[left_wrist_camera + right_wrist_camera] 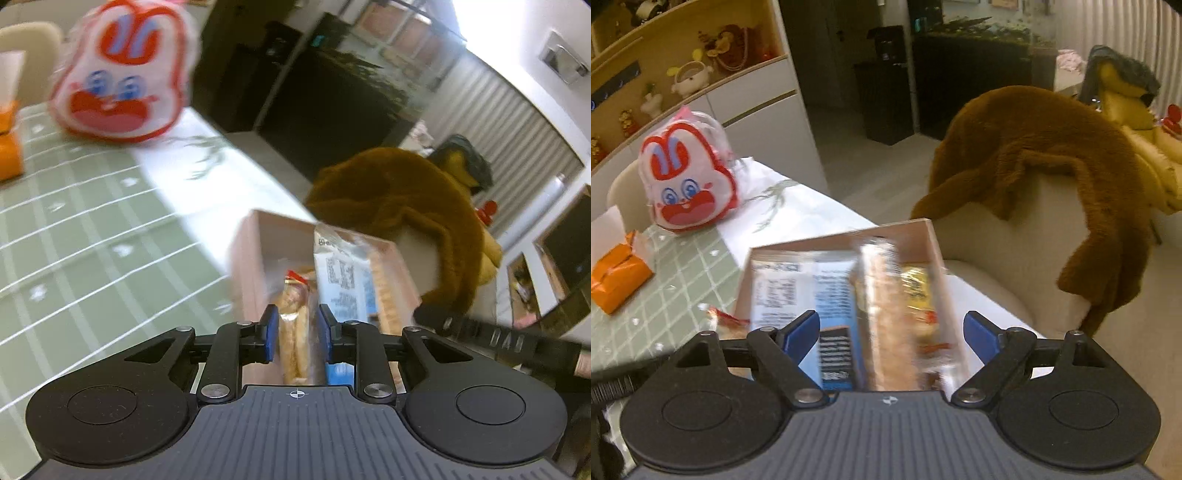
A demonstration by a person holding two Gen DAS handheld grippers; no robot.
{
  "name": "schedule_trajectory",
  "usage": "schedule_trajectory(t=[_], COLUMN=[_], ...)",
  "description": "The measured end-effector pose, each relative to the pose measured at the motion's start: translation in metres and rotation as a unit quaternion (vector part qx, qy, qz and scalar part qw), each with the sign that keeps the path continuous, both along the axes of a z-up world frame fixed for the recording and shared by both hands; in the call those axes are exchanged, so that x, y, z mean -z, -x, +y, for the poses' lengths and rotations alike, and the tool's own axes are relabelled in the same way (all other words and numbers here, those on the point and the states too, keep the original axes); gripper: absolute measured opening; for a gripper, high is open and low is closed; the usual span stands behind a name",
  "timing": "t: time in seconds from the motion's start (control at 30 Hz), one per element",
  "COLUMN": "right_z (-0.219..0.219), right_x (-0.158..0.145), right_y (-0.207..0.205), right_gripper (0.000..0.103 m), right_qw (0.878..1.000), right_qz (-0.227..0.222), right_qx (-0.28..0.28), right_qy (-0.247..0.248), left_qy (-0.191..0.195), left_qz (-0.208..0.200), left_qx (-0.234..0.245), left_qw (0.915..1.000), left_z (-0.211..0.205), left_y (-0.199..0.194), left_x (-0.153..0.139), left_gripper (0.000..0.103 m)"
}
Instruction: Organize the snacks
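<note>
Left hand-held gripper [294, 334] is clamping a long pack of tan crackers [293, 332] between its blue pads, holding it just over the open pink box [251, 266] w/ the pack's far end dipping inside. Right hand-held gripper [891, 332] is sitting wide open, nothing in it, hovering above the same box [932, 236]. In the right wrist view the box is holding a blue-and-white packet [798, 288], the cracker pack [886, 314] and a yellow snack [918, 284], all side by side. Box is resting near the table [683, 266] edge, next to a cream chair w/ a brown fur coat [1052, 147] draped over it. Further back on the table, a bunny-face bag [687, 177] and an orange packet [617, 277] are lying well apart from the box.
</note>
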State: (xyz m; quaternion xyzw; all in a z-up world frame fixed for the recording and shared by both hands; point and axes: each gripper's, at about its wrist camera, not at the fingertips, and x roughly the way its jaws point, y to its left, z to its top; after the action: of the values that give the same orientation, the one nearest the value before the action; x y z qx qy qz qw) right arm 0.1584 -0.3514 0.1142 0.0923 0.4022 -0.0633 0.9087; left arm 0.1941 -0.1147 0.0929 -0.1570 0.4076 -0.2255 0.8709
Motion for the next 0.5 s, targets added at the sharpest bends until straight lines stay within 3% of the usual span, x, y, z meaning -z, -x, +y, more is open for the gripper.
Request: schedule_trajectory(t=[0.1, 0.23, 0.37, 0.5], right_z=[-0.008, -0.007, 0.003, 0.016], right_x=[0.001, 0.004, 0.012, 0.027], right_y=[0.009, 0.022, 0.046, 0.073], right_gripper=[0.081, 0.080, 0.080, 0.081], right_qw=[1.000, 1.000, 1.000, 1.000], right_qz=[-0.001, 0.002, 0.004, 0.003], right_qx=[0.000, -0.007, -0.018, -0.015], right_qy=[0.002, 0.013, 0.012, -0.003], left_qy=[0.002, -0.011, -0.030, -0.035], left_qz=[-0.001, -0.017, -0.036, -0.030], left_qx=[0.044, 0.066, 0.029, -0.012], left_qw=[0.9990, 0.9976, 0.9985, 0.9989], left_z=[-0.028, -0.044, -0.026, 0.008], left_y=[-0.014, -0.034, -0.042, -0.028], left_x=[0.004, 0.008, -0.001, -0.001], left_gripper=[0.026, 0.030, 0.027, 0.028])
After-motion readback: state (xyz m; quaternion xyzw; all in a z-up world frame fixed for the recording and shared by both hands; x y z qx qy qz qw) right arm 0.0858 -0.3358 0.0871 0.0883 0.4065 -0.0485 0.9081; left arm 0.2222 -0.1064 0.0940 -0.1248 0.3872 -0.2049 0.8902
